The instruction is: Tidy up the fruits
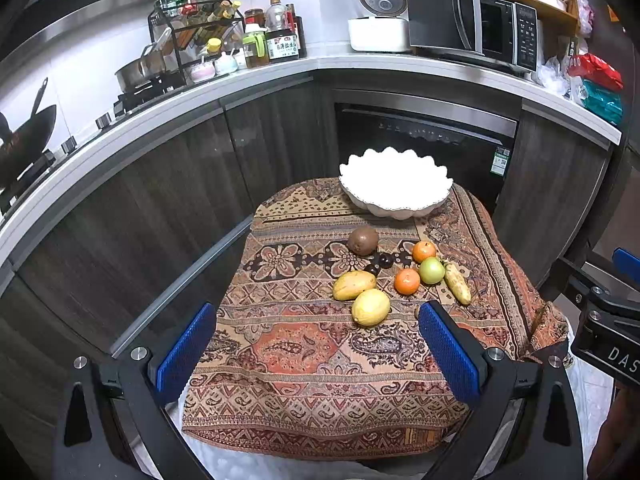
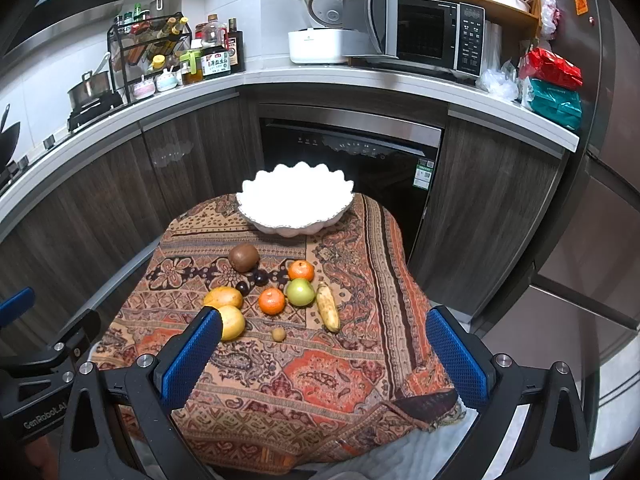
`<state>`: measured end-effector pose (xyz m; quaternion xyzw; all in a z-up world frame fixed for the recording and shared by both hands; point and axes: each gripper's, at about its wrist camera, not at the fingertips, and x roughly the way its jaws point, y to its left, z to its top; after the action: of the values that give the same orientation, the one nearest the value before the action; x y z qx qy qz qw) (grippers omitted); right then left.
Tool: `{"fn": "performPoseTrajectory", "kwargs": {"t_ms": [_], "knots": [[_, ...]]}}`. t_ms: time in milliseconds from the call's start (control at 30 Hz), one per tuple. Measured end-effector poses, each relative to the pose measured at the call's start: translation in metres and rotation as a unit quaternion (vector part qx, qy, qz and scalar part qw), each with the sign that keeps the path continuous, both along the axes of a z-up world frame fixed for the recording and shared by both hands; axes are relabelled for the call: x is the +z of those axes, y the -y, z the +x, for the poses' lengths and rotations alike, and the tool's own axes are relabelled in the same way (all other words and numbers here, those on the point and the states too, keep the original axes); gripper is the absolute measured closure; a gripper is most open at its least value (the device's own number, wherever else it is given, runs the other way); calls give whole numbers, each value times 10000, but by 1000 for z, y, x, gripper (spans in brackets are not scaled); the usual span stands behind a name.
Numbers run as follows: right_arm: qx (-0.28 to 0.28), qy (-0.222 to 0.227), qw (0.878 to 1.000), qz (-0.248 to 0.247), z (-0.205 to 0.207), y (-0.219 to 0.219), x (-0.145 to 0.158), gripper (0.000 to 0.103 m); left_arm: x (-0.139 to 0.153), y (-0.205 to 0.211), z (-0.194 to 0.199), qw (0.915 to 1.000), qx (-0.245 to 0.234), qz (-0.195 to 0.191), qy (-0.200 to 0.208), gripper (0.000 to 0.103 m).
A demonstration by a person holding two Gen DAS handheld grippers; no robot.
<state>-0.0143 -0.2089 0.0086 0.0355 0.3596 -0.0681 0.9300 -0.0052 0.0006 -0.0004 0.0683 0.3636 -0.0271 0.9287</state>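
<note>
Both the left tool (image 1: 318,344) and right tool (image 2: 324,344) hang wide and empty at the frame's bottom, likely poised to start, while the fruits, kiwi (image 1: 363,240) to lemon (image 1: 371,307), cluster mid-frame below the empty white scalloped bowl (image 1: 396,184) on the cloth-covered worktop (image 1: 304,360).
</note>
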Motion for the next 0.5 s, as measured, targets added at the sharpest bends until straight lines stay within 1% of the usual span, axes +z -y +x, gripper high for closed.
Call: {"fn": "performPoseTrajectory", "kwargs": {"t_ms": [500], "knots": [[7, -13, 10000, 18, -3, -1, -2, 0, -1, 3, -1, 10000, -9, -7, -39, 0]]}}
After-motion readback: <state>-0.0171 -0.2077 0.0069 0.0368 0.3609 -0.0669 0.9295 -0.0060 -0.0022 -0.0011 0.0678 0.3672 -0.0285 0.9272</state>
